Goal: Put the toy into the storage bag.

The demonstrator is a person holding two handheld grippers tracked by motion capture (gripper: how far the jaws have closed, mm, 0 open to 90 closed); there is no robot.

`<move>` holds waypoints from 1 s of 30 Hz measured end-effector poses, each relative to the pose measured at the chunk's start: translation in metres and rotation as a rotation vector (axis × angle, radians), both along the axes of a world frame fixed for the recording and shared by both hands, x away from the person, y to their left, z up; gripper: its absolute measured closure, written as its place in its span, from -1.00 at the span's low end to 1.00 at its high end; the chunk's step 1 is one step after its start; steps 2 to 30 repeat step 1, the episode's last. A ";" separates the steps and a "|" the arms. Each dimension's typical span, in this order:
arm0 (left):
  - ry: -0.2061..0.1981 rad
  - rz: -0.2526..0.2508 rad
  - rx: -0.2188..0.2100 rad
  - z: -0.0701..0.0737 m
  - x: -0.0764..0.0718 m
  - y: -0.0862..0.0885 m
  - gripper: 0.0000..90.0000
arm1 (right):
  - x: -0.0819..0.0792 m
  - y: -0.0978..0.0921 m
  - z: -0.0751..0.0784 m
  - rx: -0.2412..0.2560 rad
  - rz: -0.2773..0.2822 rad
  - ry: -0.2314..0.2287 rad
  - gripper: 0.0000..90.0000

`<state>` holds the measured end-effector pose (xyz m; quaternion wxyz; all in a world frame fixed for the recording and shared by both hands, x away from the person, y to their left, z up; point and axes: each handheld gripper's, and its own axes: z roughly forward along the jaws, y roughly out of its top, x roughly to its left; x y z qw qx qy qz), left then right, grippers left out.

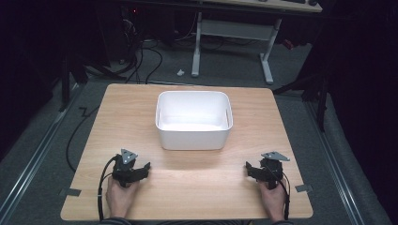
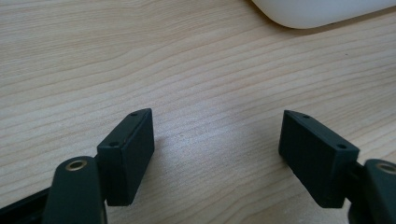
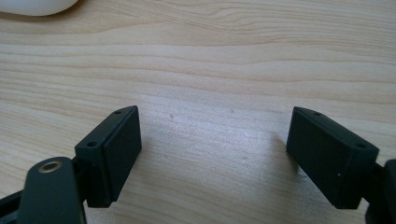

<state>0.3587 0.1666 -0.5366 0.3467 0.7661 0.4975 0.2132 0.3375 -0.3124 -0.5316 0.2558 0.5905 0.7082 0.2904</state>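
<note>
A white plastic bin point(image 1: 194, 120) stands in the middle of the wooden table point(image 1: 187, 178); its inside looks bare. My left gripper point(image 1: 145, 167) rests near the front left of the table, held by a hand, jaws pointing right. My right gripper point(image 1: 248, 167) rests near the front right, jaws pointing left. In the left gripper view my left gripper point(image 2: 217, 144) stands open over bare wood, with the bin's corner point(image 2: 322, 11) at the top right. In the right gripper view my right gripper point(image 3: 215, 144) is open too, with the bin's edge point(image 3: 37, 5) at the top left.
Tape tabs point(image 1: 70, 191) mark the table's front corners. Beyond the table a white desk frame point(image 1: 234, 33) and cables point(image 1: 141, 56) lie on the grey floor. Bare wood stretches between the two grippers in front of the bin.
</note>
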 end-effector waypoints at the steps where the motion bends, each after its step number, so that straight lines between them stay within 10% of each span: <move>1: 0.000 0.000 0.000 0.000 0.000 0.000 -0.40 | 0.000 0.001 0.000 0.003 0.003 0.002 -0.57; 30: 0.000 0.000 0.000 0.000 0.000 0.000 -0.40 | 0.000 0.001 0.000 0.003 0.003 0.002 -0.57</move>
